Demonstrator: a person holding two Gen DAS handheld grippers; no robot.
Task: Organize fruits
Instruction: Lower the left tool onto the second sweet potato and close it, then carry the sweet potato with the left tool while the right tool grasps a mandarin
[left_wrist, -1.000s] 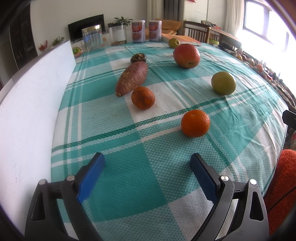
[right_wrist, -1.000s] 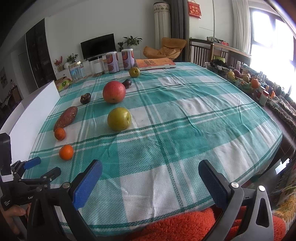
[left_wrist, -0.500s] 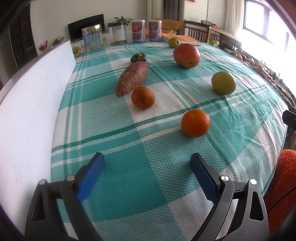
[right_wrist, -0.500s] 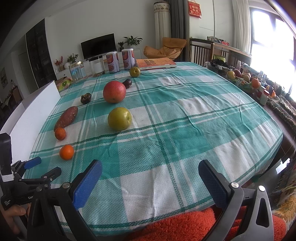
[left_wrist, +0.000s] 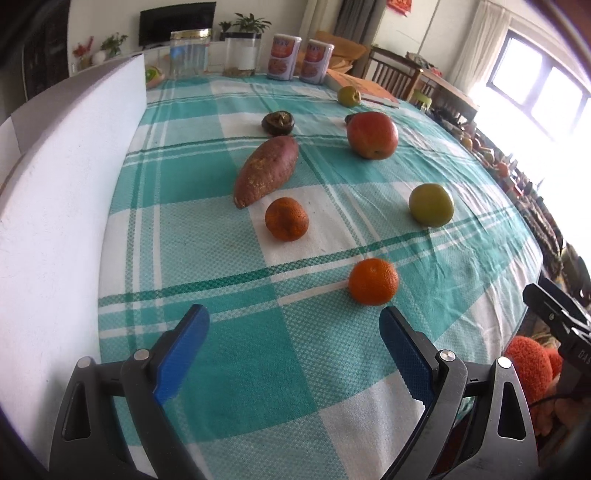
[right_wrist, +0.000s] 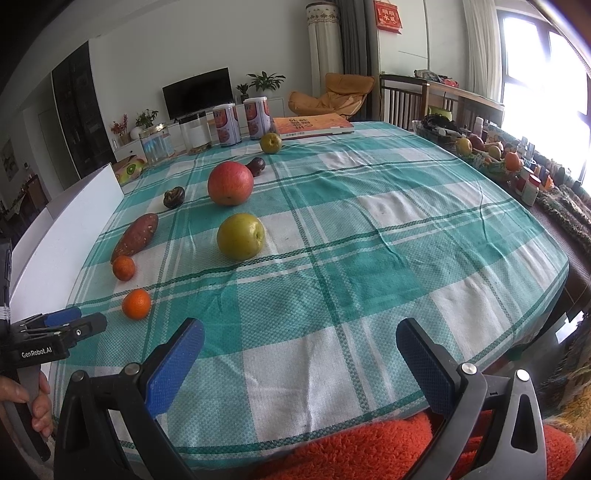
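Observation:
Fruits lie on a green checked tablecloth. A bright orange lies just ahead of my open, empty left gripper, off its right finger. Further back lie a duller orange, a sweet potato, a green apple, a red apple, a dark mangosteen and a small green fruit. My right gripper is open and empty above the table's near edge, with the green apple and red apple ahead and the left gripper at its left.
A white board runs along the table's left side. Two cans, glass jars and a book stand at the far end. A sideboard with fruit and bottles is at the right. A dark plum lies behind the red apple.
The left wrist view has tilted and shifted slightly, so the fruits sit a little lower. The right gripper has barely moved. Both grippers stay open and empty.

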